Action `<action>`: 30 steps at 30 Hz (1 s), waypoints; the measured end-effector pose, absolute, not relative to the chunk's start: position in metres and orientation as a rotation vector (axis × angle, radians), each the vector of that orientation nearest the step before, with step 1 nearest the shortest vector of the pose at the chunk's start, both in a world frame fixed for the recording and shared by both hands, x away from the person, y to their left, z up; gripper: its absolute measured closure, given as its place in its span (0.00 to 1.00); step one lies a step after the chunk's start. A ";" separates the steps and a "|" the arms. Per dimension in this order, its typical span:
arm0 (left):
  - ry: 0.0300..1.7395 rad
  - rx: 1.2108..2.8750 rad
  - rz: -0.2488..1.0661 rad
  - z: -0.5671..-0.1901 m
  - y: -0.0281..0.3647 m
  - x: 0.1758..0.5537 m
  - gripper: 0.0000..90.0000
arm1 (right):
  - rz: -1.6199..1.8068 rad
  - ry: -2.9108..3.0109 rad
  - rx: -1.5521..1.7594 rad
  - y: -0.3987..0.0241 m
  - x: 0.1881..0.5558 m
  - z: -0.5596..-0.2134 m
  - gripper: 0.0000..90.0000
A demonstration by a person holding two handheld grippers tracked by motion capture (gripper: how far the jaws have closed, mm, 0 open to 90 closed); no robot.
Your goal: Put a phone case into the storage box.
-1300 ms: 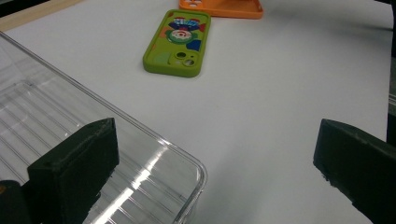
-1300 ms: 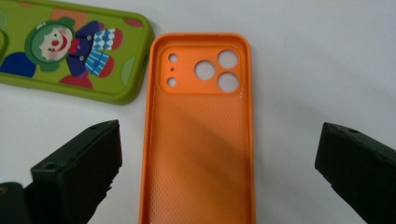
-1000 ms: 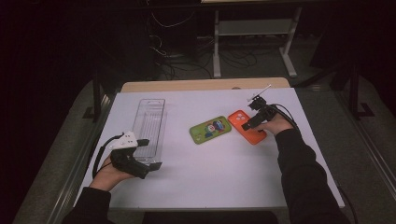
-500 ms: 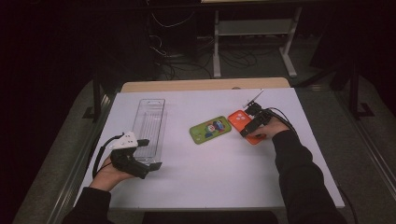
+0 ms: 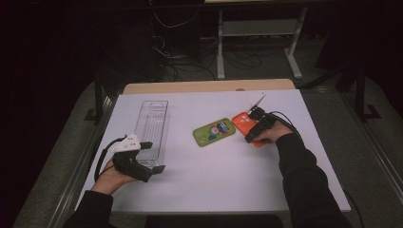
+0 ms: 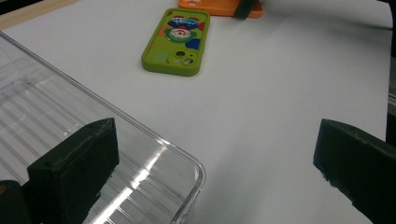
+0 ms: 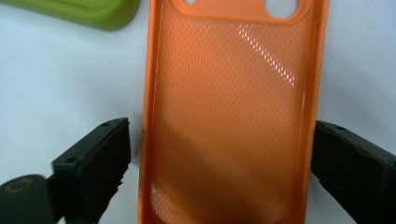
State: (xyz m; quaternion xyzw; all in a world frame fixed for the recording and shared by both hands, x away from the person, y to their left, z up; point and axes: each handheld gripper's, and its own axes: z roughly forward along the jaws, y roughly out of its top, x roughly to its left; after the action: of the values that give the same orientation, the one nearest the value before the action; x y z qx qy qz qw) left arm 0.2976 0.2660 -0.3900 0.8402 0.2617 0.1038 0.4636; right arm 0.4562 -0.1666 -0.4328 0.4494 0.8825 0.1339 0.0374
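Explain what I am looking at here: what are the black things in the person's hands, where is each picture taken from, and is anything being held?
A person sits at a white table with a hand-held gripping tool in each hand. The high view looks down from above; each of the other two pictures comes from a camera riding on one tool, looking along its two black fingers.

On the table lie a clear plastic tray, a green phone case with a cartoon picture, and an orange phone case lying hollow side up.

The left gripper rests open at the tray's near end, holding nothing. The right gripper straddles the orange case: its fingers have just been closing, but a gap shows on the one side, so the case is between them and not yet gripped.
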 end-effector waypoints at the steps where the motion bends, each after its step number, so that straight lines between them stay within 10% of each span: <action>1: 0.640 2.069 0.256 -0.390 0.266 0.298 0.00 | 0.407 2.711 1.370 -0.166 0.456 -0.434 0.07; 30: 0.635 2.073 0.253 -0.389 0.265 0.296 0.00 | 0.389 2.690 1.381 -0.166 0.453 -0.430 0.17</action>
State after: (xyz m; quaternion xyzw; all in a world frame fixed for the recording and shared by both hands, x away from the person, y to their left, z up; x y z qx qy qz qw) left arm 0.2963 0.2646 -0.3889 0.8426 0.2582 0.1030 0.4613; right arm 0.4534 -0.1658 -0.4297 0.4526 0.8813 0.1276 0.0463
